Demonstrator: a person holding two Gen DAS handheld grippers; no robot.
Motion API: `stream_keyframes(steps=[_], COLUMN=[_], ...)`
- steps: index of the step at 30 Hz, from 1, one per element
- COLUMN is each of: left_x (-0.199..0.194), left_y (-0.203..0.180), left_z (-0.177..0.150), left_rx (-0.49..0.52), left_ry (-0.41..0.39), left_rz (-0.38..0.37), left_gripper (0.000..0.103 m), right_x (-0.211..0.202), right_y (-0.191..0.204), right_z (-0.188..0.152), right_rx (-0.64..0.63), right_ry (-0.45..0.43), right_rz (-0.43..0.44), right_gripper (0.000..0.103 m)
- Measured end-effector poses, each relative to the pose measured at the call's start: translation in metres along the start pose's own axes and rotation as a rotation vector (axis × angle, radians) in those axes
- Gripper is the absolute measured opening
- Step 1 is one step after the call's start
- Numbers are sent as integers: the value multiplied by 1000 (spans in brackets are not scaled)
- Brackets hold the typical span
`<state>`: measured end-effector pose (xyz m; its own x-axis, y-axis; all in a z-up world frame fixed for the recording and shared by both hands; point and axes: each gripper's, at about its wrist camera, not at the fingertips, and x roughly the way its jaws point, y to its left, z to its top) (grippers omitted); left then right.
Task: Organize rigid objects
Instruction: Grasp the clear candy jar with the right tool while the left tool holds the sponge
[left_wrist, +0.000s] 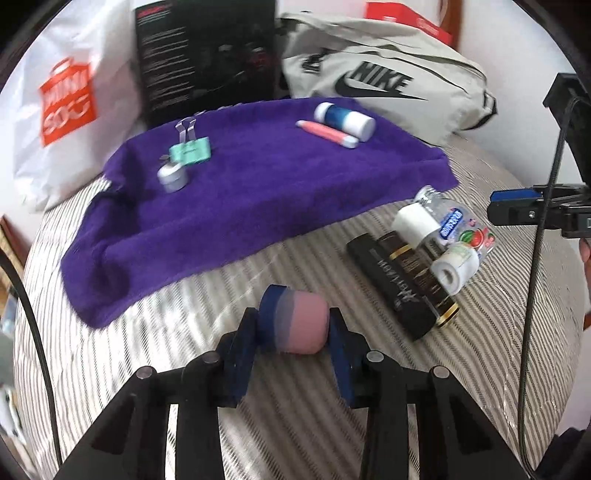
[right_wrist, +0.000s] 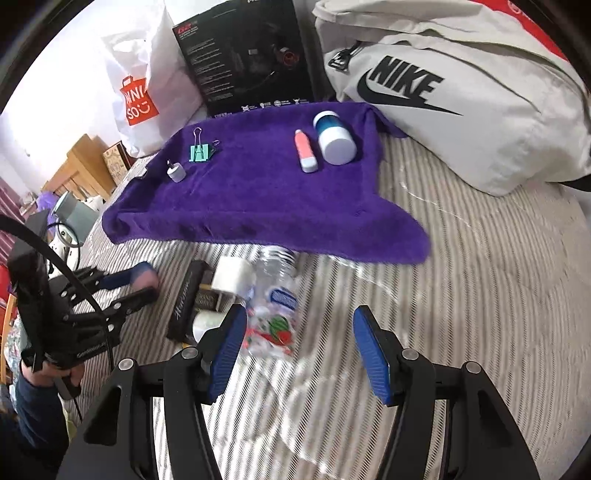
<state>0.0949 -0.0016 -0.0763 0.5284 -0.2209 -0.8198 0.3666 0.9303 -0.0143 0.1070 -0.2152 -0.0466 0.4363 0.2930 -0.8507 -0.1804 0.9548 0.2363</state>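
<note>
Cylinder held, transit to towel pending

Left gripper clamps a pink-and-blue cylinder across its sides, above the striped bedcover; it looks light, stiff and smooth, so a mid-body hold suits. Purple towel lies at twelve o'clock. Right gripper stands wide, empty.

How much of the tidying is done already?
Four things already lie on the purple towel: a binder clip, a small silver cap, a pink tube and a blue jar. The left gripper holds a pink-and-blue piece above the bed. The right gripper is open. Still off the towel: the clear bottle, black boxes and two white rolls.
</note>
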Motion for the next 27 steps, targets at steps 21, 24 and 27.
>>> stream_keyframes(steps=[21, 24, 27], left_x=[-5, -5, -5], left_y=[4, 4, 4], left_z=[-7, -7, -7], left_rx=[-64, -59, -60], left_ry=[2, 3, 3], left_rz=[21, 25, 24], left_gripper=[36, 36, 36], right_x=[38, 35, 30], right_y=[23, 16, 7], right_z=[-2, -4, -10], right_rx=[-127, -127, -115], right_ry=[8, 30, 38], right_rz=[-96, -60, -67], right_gripper=[54, 40, 40])
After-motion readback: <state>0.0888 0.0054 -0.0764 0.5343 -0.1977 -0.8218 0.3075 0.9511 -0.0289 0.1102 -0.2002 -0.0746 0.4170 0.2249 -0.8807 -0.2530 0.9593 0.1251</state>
